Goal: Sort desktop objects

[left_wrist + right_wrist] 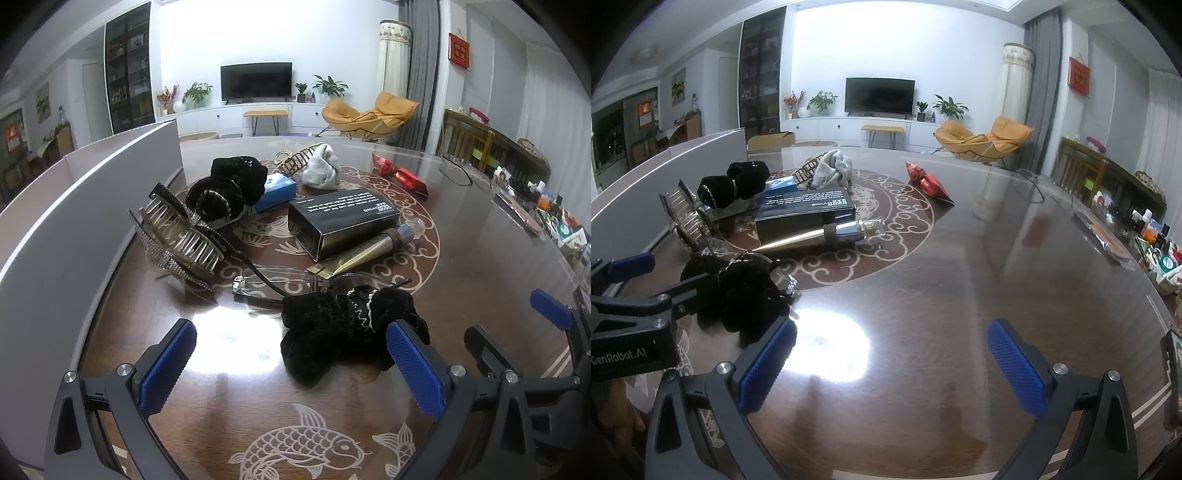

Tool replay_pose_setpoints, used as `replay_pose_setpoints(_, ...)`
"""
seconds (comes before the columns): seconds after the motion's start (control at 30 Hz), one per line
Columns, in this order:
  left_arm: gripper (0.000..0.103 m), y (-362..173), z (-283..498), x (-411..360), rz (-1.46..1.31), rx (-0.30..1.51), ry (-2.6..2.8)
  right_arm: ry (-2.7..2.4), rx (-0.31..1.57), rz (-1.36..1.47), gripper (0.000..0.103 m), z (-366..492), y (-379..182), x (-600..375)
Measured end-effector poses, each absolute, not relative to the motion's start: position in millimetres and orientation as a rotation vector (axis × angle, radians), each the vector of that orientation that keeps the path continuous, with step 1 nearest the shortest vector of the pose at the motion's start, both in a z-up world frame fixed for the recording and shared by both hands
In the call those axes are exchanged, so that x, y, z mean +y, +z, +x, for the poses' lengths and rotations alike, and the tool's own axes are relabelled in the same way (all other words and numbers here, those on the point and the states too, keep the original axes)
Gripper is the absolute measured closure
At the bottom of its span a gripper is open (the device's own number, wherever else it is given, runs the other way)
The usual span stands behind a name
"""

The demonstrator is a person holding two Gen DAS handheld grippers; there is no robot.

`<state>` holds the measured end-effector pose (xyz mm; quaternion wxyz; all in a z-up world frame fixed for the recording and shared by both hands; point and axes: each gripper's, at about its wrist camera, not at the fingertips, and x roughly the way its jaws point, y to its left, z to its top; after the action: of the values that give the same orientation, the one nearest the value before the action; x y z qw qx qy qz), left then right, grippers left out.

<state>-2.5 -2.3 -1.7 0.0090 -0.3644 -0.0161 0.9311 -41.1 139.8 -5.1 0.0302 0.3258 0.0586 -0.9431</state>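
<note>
- Step in hand, by the look of it: the very start of sorting. Nothing lifted yet, all items in 1 loose pile on the glossy dark wood table w/ pale fish inlay [221, 413].
- Left gripper [291, 369]: blue pads spread wide, nothing held. Tilted down at the table, w/ the near black velvet scrunchie w/ pearl trim [347, 328] lying just ahead, its right end close by the right pad [413, 373]; touching or not, can't tell.
- Right gripper [892, 365]: also wide apart, empty, over bare tabletop w/ a lamp glare beneath.
- Pile, farther back: clear-framed glasses [273, 280] just behind the scrunchie; rhinestone claw clips w/ long teeth [177, 240] at left; 2nd black velvet scrunchie [229, 184]; small blue packet [277, 192]; black rectangular carton w/ white print [343, 221]; gold tube w/ clear cap [373, 247] leaning vs. the carton; crumpled grey cloth [321, 166]; red foil wrapper [402, 173] off to the right.
- White open box w/ divider [74, 206] along the left edge, probably the sorting bin.
- Next move, as a guess: left tongs fwd and down to straddle the near scrunchie, close gently (soft, will squash), then carry to the box.
- Risk: snagging the glasses' temple beneath the scrunchie.
</note>
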Motion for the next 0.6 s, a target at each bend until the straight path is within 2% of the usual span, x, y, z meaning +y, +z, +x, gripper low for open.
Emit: replay_pose_setpoints(0.6,0.000,-1.7,-2.9,-4.9,-1.135,-0.049,2.917,-2.900,0.184,1.014,0.000,-42.3,-6.4,139.8)
